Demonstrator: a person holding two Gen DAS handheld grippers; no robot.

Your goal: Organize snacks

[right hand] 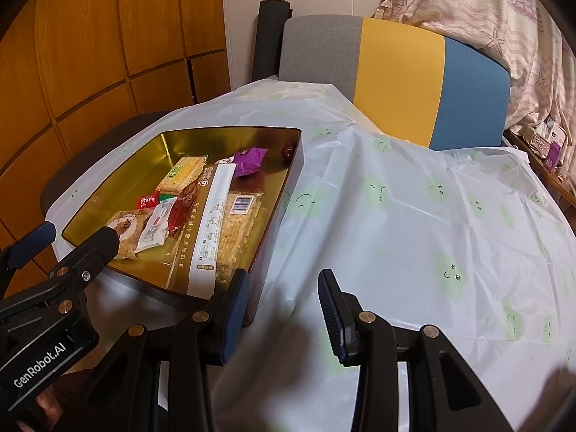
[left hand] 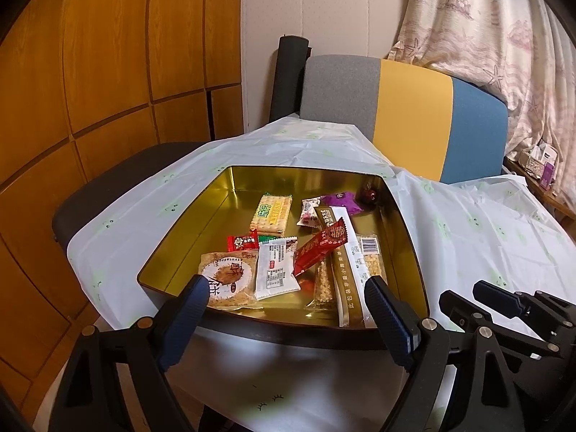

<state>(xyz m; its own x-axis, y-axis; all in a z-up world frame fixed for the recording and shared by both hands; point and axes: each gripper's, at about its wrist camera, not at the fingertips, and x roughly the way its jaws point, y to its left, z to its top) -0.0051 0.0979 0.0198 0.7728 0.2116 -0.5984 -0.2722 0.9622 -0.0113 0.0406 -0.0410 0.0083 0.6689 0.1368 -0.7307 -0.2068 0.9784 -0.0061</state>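
the left gripper point(left hand: 286, 297) hangs wide open and empty over the near rim of the gold tin point(left hand: 201, 216). the right gripper point(right hand: 284, 297), also open and empty, sits just beside the tin over the white tablecloth point(right hand: 414, 216). snack packets point(left hand: 277, 266) lie inside the tin; a tricolour chair point(left hand: 403, 108) stands beyond.

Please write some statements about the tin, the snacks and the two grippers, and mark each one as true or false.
1. The snacks lie inside the gold tin. True.
2. The left gripper holds the red stick packet. False: its fingers are open and empty, and the packet lies in the tin.
3. The purple packet lies near the far end of the tin. True.
4. The right gripper is over the tin. False: it is open beside the tin, above the tablecloth.
5. A lid covers the tin. False: the tin is open at the top.
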